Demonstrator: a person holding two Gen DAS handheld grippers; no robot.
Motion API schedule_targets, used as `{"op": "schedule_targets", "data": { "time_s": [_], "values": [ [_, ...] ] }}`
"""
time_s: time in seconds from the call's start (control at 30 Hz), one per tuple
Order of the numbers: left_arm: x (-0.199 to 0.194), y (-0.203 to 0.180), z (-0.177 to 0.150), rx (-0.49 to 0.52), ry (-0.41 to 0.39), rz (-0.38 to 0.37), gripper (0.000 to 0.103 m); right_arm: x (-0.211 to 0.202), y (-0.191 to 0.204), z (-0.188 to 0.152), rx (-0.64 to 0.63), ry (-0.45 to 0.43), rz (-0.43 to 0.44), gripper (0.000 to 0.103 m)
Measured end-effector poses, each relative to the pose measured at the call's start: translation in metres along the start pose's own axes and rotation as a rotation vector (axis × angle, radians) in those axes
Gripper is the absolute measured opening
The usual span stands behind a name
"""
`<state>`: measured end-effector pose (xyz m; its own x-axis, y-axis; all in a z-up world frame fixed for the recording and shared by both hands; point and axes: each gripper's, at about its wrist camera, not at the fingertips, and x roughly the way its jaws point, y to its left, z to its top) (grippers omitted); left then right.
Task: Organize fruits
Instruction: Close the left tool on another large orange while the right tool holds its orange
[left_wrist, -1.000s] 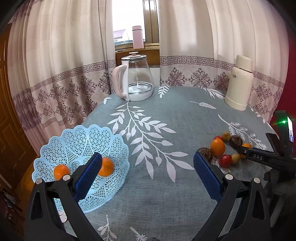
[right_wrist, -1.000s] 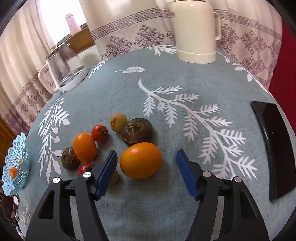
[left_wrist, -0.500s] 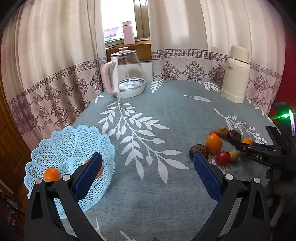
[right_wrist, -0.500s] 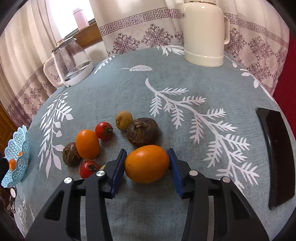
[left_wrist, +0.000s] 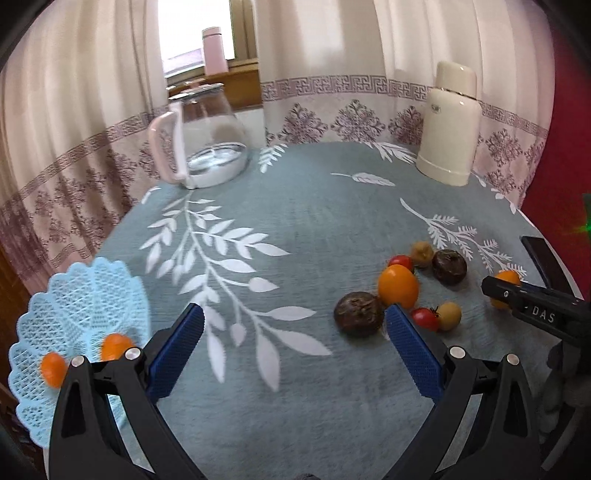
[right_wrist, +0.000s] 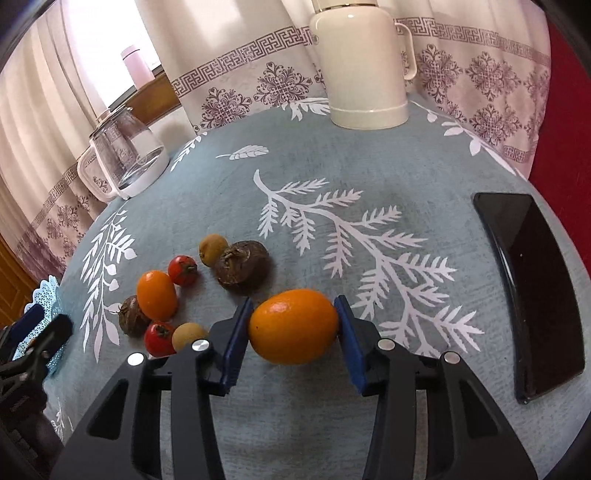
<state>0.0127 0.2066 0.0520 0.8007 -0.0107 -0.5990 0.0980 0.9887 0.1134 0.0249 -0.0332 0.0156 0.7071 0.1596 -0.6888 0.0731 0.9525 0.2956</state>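
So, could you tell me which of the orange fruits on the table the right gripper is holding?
The orange fruit nearest the phone, clamped between the right gripper; the other orange one sits untouched among the tomatoes.

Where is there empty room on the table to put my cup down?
The widest bare cloth lies mid-table, between the blue basket, the glass kettle and the fruit cluster. Another bare stretch runs between the held orange and the black phone. It is crowded around the fruit cluster and the right gripper.

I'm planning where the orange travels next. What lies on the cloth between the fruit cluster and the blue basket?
Only bare tablecloth with its white leaf print separates the fruit cluster from the blue basket, seen in the left wrist view.
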Motion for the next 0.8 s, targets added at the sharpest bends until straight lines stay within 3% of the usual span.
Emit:
{"op": "schedule_targets", "data": {
  "time_s": [0.43, 0.6, 0.8],
  "values": [
    [0.049, -0.038, 0.021, 0.017, 0.087, -0.143, 0.1, 0.002, -0.005, -0.004, 0.031, 0.002, 0.032, 0.046],
    [0.066, -0.049, 0.025, 0.035, 0.117, -0.175, 0.09, 0.003, -0.005, -0.004, 0.031, 0.001, 0.037, 0.046],
    [0.086, -0.055, 0.024, 0.039, 0.175, -0.215, 0.07, 0.003, -0.005, -0.004, 0.031, 0.002, 0.038, 0.046]
  ]
}}
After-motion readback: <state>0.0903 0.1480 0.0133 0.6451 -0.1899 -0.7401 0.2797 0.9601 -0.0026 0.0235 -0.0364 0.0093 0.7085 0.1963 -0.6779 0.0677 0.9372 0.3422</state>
